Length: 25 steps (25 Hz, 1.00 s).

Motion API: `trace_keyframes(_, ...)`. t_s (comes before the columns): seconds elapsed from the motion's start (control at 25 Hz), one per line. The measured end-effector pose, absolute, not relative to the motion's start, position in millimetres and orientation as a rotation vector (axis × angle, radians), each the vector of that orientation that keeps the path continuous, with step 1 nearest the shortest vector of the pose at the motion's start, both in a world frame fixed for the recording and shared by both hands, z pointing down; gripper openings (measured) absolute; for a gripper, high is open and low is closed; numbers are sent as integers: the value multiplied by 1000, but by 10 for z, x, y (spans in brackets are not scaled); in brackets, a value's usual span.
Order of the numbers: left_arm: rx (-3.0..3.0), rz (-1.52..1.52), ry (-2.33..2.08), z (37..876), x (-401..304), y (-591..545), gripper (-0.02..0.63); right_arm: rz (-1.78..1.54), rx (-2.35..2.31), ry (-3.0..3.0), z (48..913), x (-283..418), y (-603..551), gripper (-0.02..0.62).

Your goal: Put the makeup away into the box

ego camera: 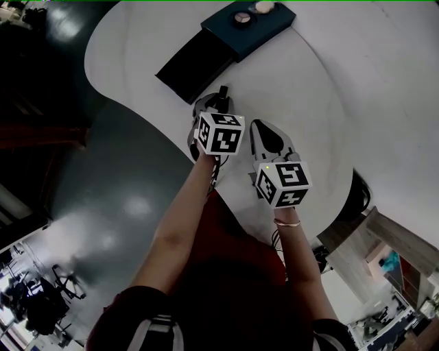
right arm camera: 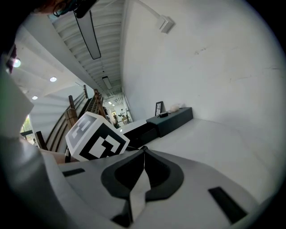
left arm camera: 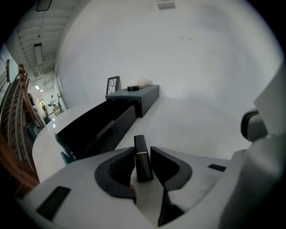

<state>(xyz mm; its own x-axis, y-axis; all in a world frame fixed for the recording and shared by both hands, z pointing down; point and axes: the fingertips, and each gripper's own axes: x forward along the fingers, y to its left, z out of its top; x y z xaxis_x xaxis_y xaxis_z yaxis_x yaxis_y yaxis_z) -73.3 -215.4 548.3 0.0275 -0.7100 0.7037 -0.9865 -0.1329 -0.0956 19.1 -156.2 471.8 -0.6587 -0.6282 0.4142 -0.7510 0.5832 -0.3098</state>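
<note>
A black lipstick tube [left arm camera: 142, 157] with a thin gold band stands upright between the pads of my left gripper [left arm camera: 143, 151], which is shut on it. In the head view the lipstick tube [ego camera: 223, 91] sticks out past the left gripper [ego camera: 218, 103], just short of the box's open black drawer [ego camera: 195, 65]. The dark teal box [ego camera: 257, 33] lies at the far side of the white table. My right gripper [ego camera: 259, 126] rests beside the left one, shut with nothing in it. In its own view the right gripper [right arm camera: 144, 150] has both jaws touching.
A round compact [ego camera: 241, 18] and a pale puff [ego camera: 264, 7] sit on top of the box. The white table's curved edge [ego camera: 137, 116] runs close on the left, with dark grey floor [ego camera: 116, 199] below it. The drawer [left arm camera: 96, 127] opens toward me.
</note>
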Motion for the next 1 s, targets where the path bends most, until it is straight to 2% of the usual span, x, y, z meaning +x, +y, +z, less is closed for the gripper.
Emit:
trace_keyframes(0.4,1912,898,-1699,5462,-694,-2106,112,654,1127,-2536,4727,224,-1523,15)
trace_keyframes(1.0,1972,829,-1832,4712,-899,-1692,110,668,1099,-2620,4481,97,-1406,15)
